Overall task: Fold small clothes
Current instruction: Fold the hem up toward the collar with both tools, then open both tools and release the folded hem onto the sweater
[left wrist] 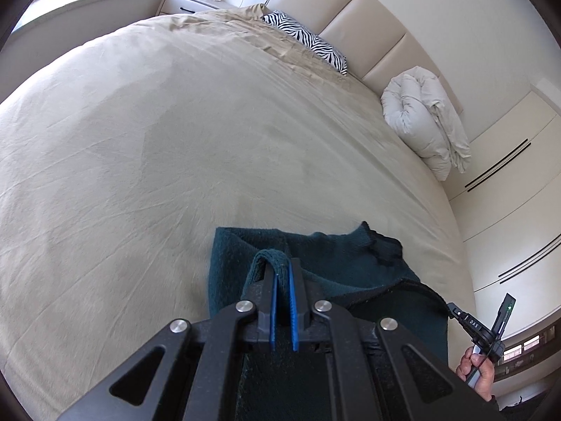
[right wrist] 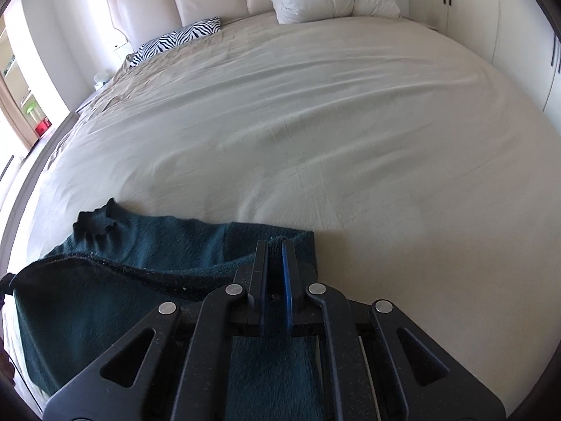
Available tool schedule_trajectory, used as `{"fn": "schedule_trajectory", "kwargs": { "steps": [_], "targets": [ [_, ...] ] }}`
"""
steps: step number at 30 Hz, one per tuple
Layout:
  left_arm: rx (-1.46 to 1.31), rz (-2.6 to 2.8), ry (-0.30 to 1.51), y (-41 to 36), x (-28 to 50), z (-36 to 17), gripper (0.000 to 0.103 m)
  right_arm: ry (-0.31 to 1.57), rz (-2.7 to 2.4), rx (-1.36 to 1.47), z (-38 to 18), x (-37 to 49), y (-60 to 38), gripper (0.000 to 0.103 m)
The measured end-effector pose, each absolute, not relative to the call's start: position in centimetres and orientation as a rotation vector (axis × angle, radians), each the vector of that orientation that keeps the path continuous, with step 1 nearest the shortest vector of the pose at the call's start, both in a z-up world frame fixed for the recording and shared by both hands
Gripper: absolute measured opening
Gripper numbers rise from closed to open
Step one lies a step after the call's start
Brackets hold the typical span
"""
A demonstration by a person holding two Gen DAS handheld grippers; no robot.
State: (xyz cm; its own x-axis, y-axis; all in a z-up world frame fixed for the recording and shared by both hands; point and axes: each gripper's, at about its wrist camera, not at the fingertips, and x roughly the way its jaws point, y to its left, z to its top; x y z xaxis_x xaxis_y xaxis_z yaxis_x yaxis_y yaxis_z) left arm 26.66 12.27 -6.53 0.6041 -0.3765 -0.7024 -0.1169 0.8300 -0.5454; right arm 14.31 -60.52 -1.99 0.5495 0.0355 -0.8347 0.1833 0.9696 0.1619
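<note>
A dark teal knitted garment (left wrist: 336, 263) lies at the near edge of the beige bed sheet (left wrist: 175, 140). My left gripper (left wrist: 282, 270) is shut on a folded edge of the garment at its left end. In the right wrist view the same garment (right wrist: 157, 242) spreads to the left, and my right gripper (right wrist: 276, 245) is shut on its right corner. The cloth hangs between the two grippers, its ribbed dark collar (right wrist: 94, 226) resting on the bed sheet (right wrist: 315, 122). The right gripper's handle and hand show in the left wrist view (left wrist: 484, 343).
A zebra-striped pillow (left wrist: 308, 40) and a rolled white duvet (left wrist: 424, 119) lie by the padded headboard (left wrist: 368, 28). A nightstand (left wrist: 189, 1) stands past the bed. White wardrobe doors (left wrist: 508, 189) line the right side.
</note>
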Motion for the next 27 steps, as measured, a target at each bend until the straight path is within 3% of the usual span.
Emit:
{"fn": "schedule_trajectory", "kwargs": {
  "steps": [3,5,7,9,11,13,18,27],
  "targets": [
    [-0.581,-0.145,0.945,12.0,27.5,-7.5,0.008,0.986,-0.105,0.260,-2.9,15.3,-61.1,0.007],
    [-0.592,-0.155,0.957,11.9,28.0,-8.3,0.016,0.985,-0.102,0.298,-3.4,15.8,-61.6,0.008],
    [-0.596,-0.166,0.944,11.8,27.8,-8.4,0.053,1.005,-0.100,0.338,-3.9,16.1,-62.2,0.012],
    [-0.595,-0.160,0.912,12.0,27.3,-8.0,0.073,1.002,-0.102,0.368,-4.1,15.9,-62.9,0.020],
    [-0.598,-0.154,0.884,12.2,26.6,-7.4,0.076,0.977,-0.129,0.376,-4.0,15.5,-63.5,0.040],
    [-0.614,-0.143,0.876,12.6,26.1,-7.1,0.076,0.951,-0.148,0.405,-3.9,14.8,-64.3,0.052],
    [-0.590,-0.138,0.842,12.6,24.0,-6.2,0.076,0.920,-0.165,0.436,-3.2,13.0,-65.4,0.052],
    [-0.511,-0.133,0.851,10.6,19.9,-7.2,0.074,0.953,-0.065,0.222,-2.7,11.8,-59.5,0.052]
  ]
}}
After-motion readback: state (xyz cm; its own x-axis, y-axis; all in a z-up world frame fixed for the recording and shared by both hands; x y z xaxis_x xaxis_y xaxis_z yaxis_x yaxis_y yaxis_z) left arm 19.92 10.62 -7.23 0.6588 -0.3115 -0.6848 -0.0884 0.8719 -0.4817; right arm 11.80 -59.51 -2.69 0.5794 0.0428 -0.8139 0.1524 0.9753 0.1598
